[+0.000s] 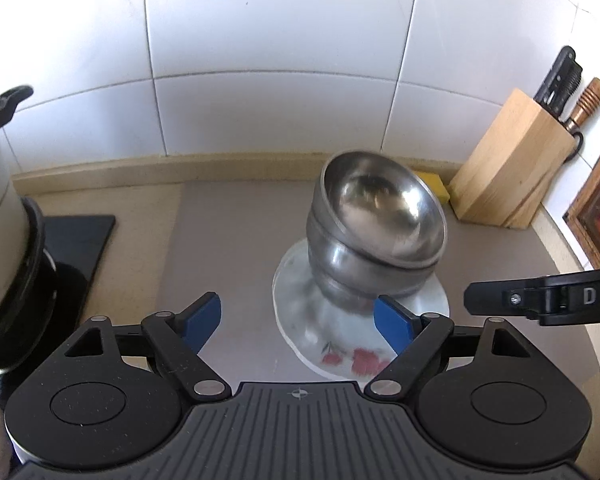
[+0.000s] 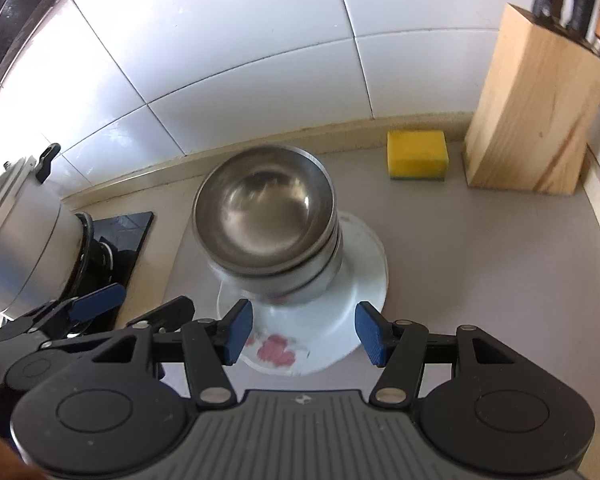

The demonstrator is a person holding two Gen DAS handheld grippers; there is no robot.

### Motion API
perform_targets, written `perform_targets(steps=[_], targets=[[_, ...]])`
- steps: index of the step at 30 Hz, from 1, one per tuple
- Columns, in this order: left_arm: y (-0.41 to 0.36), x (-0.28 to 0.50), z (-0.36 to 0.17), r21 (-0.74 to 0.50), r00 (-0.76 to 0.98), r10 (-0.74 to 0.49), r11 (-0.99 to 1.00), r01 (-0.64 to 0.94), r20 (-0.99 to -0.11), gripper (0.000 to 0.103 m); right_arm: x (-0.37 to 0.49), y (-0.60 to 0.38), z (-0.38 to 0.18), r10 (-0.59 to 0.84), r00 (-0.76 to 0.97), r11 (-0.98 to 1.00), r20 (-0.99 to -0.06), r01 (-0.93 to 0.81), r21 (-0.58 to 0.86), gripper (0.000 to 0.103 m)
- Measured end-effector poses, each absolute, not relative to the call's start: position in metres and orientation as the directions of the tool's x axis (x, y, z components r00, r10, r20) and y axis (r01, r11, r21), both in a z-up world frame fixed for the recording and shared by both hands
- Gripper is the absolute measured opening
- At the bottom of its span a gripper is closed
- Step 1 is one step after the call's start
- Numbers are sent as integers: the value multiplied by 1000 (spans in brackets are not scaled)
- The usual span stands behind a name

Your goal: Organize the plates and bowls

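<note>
Bowls: a stack of nested round stainless-steel bowls (image 2: 266, 224) stands on the plate, towards its far side; in both views the stack looks blurred and leaning.
Plate: a white round plate with a red flower print (image 2: 364, 276) lies flat on the grey countertop (image 2: 480, 280), the print on the near edge closest to me.
My right gripper: my right gripper (image 2: 304, 334) has its blue-padded fingers (image 2: 370, 334) spread wide and holding nothing, one on each side of the plate's near edge, just short of the bowls.
My left gripper: my left gripper (image 1: 298, 320) is also wide apart and holding nothing; its right pad sits close against the base of the stack, though I cannot tell whether it touches.
Behind: a yellow rectangular sponge (image 2: 418, 155) rests by the white tiled wall (image 2: 240, 60), next to a pale wooden knife block (image 2: 536, 112).
Left side: a large metal pot with a black handle (image 2: 20, 220) sits on a black stove (image 2: 128, 236).
</note>
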State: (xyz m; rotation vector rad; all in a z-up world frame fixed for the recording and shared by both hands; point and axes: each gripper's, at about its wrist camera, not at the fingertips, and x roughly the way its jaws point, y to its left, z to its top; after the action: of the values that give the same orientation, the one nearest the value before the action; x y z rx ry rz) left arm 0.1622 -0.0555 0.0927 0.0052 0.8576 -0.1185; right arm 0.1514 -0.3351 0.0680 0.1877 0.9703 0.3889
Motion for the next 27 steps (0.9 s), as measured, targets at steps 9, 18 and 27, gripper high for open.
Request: perform_targets(steps=[9, 18, 27], targets=[[-46, 124, 87, -21, 646, -102, 991, 132, -757, 83, 106, -331, 59, 381, 536, 924, -753, -205, 322, 38], [-37, 91, 86, -10, 653, -106, 989, 149, -749, 87, 61, -326, 47, 346, 591, 937, -729, -176, 302, 39], [-23, 73, 81, -59, 636, -136, 988, 142, -759, 88, 25, -327, 38, 334, 638, 936, -694, -139, 322, 40]])
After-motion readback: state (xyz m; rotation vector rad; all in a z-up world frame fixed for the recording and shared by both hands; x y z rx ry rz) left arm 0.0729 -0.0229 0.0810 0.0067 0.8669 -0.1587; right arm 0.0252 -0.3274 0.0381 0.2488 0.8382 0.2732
